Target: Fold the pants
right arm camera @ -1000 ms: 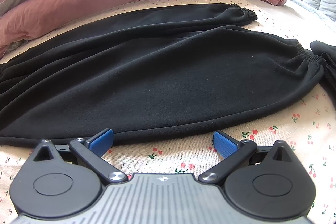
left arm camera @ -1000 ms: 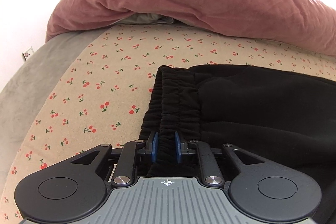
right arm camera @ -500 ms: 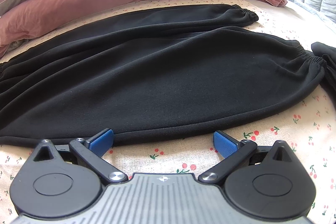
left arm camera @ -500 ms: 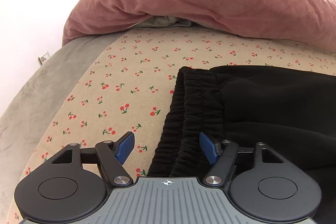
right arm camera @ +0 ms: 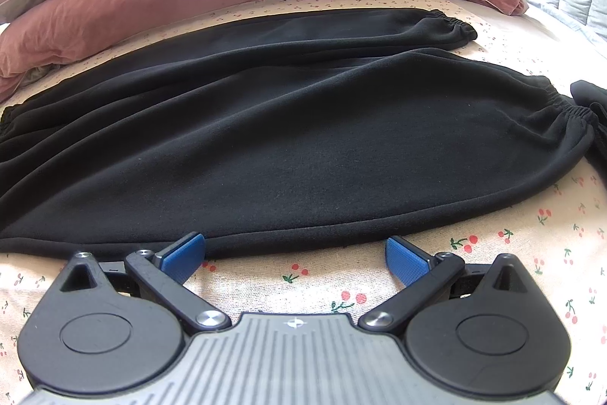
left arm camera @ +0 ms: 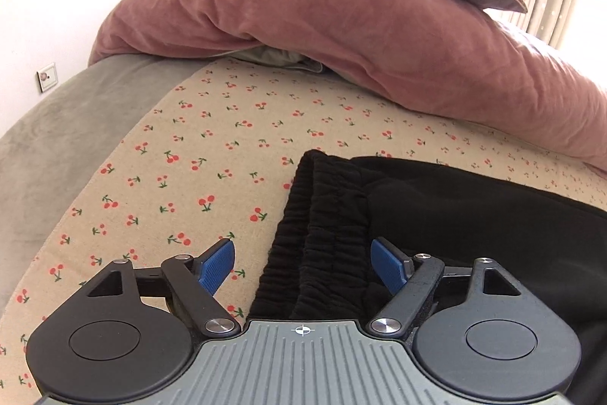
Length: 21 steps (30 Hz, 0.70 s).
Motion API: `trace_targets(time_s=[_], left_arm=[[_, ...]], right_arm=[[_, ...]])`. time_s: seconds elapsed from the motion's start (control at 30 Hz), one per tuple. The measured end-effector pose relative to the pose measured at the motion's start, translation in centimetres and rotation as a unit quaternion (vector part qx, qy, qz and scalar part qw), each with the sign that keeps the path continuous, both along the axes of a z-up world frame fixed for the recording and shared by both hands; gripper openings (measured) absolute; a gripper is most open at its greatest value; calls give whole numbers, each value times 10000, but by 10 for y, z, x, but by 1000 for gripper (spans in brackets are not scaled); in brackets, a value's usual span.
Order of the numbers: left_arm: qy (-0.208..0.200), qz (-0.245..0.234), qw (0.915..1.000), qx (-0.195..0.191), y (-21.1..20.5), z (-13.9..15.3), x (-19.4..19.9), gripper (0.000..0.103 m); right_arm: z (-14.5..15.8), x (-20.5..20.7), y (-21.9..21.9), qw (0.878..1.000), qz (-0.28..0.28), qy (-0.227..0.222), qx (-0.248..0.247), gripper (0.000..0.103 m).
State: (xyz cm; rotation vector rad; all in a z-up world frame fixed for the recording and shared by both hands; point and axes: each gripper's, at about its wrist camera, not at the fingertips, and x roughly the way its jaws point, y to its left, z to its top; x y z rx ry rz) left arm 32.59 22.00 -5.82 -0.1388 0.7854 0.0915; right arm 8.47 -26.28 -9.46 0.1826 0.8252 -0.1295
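Low over black pants (right arm camera: 303,139), both grippers (left arm camera: 303,266) (right arm camera: 296,259) agape.

Left tool (left arm camera: 301,266) spread wide, straddling pants (left arm camera: 436,215) waistband (black, elastic) on cherry-print sheet (left arm camera: 212,154).

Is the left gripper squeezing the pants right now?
No. The left gripper is wide open, its blue fingers either side of the black pants waistband.
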Motion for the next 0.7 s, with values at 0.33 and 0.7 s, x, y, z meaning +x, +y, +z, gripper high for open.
trace_targets(time_s=[0.33,0.7], left_arm=[[172,-670,9909,1158,-48,-25,-3,35],[76,-171,9825,1851,-55,-27,-5,0]], right_arm=[[0,-2,0,10000,-28,8,-34,92],[0,-2,-1,10000,-53,-6,-36,92]])
